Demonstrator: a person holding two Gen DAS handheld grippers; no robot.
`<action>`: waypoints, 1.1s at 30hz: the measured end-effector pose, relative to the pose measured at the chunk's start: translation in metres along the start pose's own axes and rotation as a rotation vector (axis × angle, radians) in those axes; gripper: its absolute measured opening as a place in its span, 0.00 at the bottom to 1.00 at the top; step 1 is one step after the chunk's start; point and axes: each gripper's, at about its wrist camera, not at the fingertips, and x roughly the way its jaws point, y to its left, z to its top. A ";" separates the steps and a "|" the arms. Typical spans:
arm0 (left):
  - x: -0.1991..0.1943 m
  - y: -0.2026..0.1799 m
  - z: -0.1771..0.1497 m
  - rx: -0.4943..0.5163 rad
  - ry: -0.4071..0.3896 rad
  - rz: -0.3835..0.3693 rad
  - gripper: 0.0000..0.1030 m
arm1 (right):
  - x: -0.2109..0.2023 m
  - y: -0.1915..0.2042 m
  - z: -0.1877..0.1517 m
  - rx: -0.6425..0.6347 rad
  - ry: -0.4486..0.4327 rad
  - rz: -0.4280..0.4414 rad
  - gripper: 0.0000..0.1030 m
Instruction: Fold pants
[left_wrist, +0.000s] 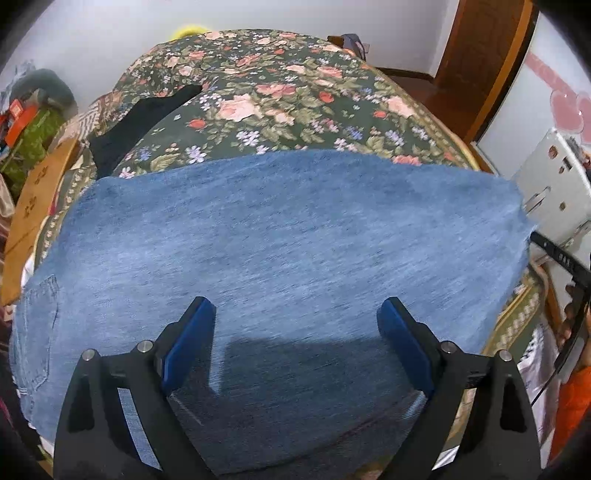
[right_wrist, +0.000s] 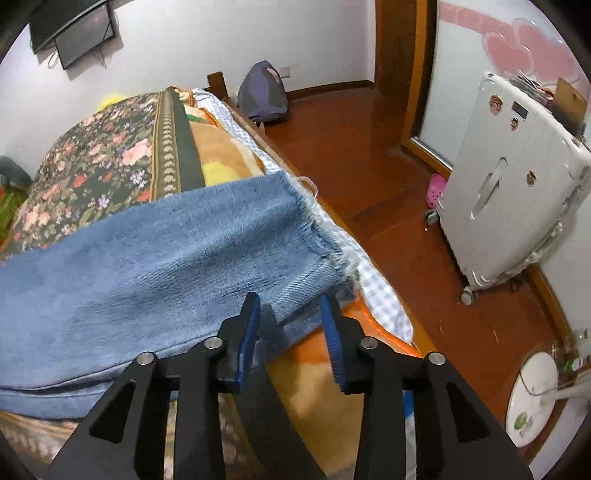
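Blue denim pants (left_wrist: 288, 236) lie flat across a bed with a floral cover (left_wrist: 280, 99). My left gripper (left_wrist: 297, 312) hovers over the middle of the pants with its blue pads wide apart, holding nothing. A back pocket (left_wrist: 37, 332) shows at the left edge. In the right wrist view the pants (right_wrist: 155, 266) end in a frayed hem (right_wrist: 325, 236) near the bed's side. My right gripper (right_wrist: 291, 306) is open, its fingers on either side of the hem's near corner, not closed on it.
A dark garment (left_wrist: 140, 122) lies on the cover at far left. A white suitcase (right_wrist: 509, 177) stands on the wooden floor (right_wrist: 369, 155) to the right, with a pink shoe (right_wrist: 436, 190), a backpack (right_wrist: 262, 92) and a white fan base (right_wrist: 532, 398).
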 end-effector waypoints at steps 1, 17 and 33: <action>-0.002 -0.003 0.002 -0.001 -0.006 -0.012 0.91 | -0.005 -0.002 -0.001 0.010 -0.003 0.012 0.44; 0.012 -0.061 0.002 0.163 -0.014 -0.080 0.39 | 0.005 0.008 -0.035 0.266 0.069 0.309 0.63; 0.020 -0.072 0.006 0.187 -0.020 -0.073 0.40 | 0.038 -0.007 -0.009 0.374 0.045 0.267 0.32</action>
